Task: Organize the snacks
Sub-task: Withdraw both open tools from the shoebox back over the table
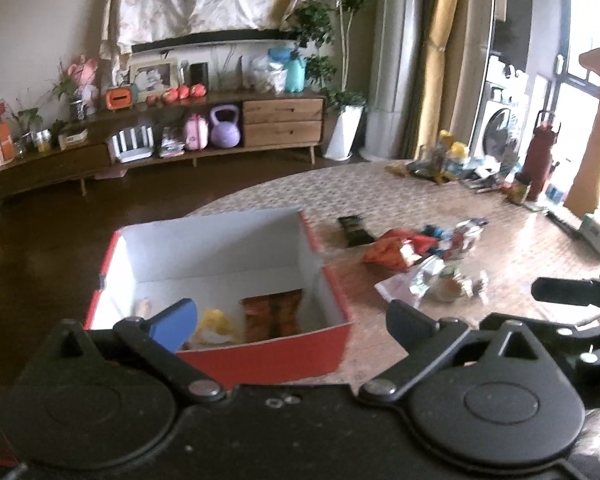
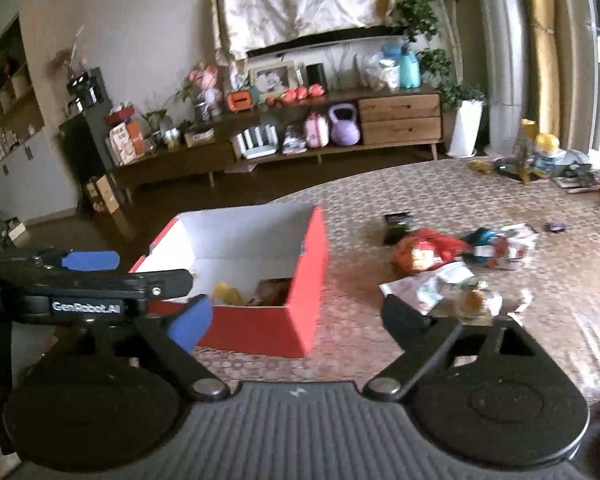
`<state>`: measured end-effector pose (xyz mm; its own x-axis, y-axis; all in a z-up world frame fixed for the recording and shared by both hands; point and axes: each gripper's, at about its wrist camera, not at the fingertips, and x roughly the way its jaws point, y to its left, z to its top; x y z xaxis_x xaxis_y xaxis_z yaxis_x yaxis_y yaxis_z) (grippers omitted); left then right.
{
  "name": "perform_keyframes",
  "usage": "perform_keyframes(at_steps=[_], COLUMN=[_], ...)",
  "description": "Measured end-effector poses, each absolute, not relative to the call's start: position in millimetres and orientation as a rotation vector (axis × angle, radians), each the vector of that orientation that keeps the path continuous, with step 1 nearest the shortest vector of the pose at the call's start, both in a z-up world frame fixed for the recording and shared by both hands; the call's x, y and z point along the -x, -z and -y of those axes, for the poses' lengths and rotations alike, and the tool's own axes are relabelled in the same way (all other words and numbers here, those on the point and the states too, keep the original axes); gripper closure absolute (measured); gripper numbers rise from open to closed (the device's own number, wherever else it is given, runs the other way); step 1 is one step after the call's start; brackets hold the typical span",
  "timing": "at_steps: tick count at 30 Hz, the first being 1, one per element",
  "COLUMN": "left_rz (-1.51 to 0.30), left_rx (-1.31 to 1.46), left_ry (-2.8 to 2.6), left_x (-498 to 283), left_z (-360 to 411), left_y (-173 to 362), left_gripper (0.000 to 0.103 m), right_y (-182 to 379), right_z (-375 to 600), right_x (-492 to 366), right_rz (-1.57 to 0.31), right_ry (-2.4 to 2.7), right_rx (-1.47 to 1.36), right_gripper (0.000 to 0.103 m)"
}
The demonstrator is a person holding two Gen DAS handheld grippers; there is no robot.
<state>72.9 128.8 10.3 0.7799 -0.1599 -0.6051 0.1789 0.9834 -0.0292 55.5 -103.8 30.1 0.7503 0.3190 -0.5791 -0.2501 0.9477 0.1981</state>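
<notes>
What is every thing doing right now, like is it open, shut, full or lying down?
red box: open on top, a few snacks inside.
left gripper: open, holding nothing.
right gripper: open, holding nothing.
orange snack bag: lying on the table, outside the box.
silver snack packet: lying crumpled on the table.
black packet: lying flat on the table.
cabinet drawers: shut.

Dim room, daylight glaring from the window at right; soft blur, fisheye-curved edges.
</notes>
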Motion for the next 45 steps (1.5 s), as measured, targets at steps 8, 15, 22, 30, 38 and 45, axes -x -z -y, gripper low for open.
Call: perform_keyframes(at_steps=[8,15,22,30,38,45], left_rz=[-0.644,-0.702,-0.773,-0.814,-0.887,-0.930], left_rx=[-0.008,-0.014,-0.001,-0.019,-0.066,-0.127], left_ry=[0.244,0.275,0.263,0.250,0.264,0.264], left_x=[-81,-105,-142,-196,-255,-294], left_z=[-74,-31,-4,24,48,70], left_y=[-3,24,38,39,45,68], left_gripper=[0.000,0.000,0.000,0.000,0.000,0.000], right_y=[-14,10,37,68,89,110], right_z=[178,235,278,297,314,319], right_x=[-58,-72,-97,-135,-179,-216], right_rz=[-0.669,-0.700,-0.730,-0.768,-0.811,-0.846], right_ry=[-0.234,-0.174,-0.125,-0.091,-0.045,-0.012], right_rx=[-0.127,-0.131,-0.152,-0.154,-0.196,-0.216], right_gripper=[0.006,0.006,0.006,0.006,0.006,0.006])
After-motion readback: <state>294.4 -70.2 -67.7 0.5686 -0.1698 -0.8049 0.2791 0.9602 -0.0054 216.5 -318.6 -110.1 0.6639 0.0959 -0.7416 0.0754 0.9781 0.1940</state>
